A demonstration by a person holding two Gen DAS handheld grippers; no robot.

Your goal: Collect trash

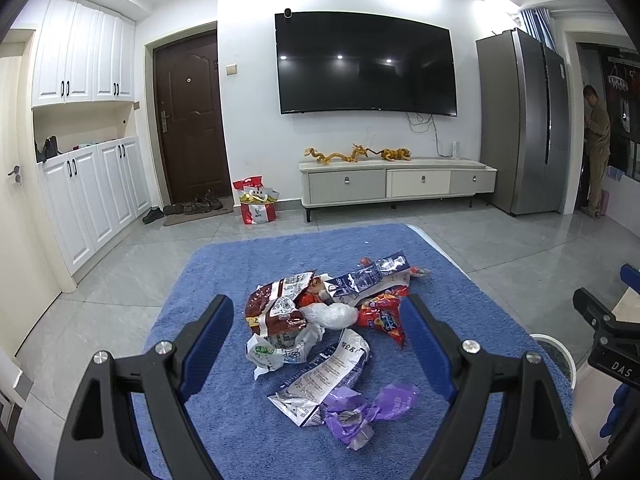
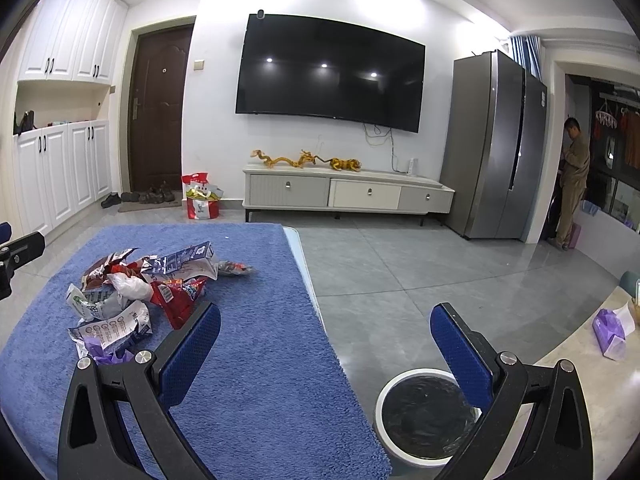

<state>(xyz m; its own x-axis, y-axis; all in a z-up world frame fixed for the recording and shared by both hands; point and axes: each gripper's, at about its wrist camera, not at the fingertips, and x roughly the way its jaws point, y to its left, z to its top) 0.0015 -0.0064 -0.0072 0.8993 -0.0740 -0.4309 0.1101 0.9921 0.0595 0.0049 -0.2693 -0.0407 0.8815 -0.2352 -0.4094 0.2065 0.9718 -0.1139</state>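
Trash pile on the blue cloth, both grippers wide open.

A heap of crumpled wrappers (image 1: 328, 324) lies in the middle of the blue cloth (image 1: 224, 420). The left gripper (image 1: 320, 320) hangs over the near side of the heap, fingers spread, holding nothing. The right gripper (image 2: 326, 320) is to the right of the heap, fingers spread and empty. A round white bin (image 2: 384, 400) with a black bag stands on the floor, just right of the cloth.

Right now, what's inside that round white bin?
The white bin holds a black liner, seemingly no trash yet. The right claw's finger covers part of it.
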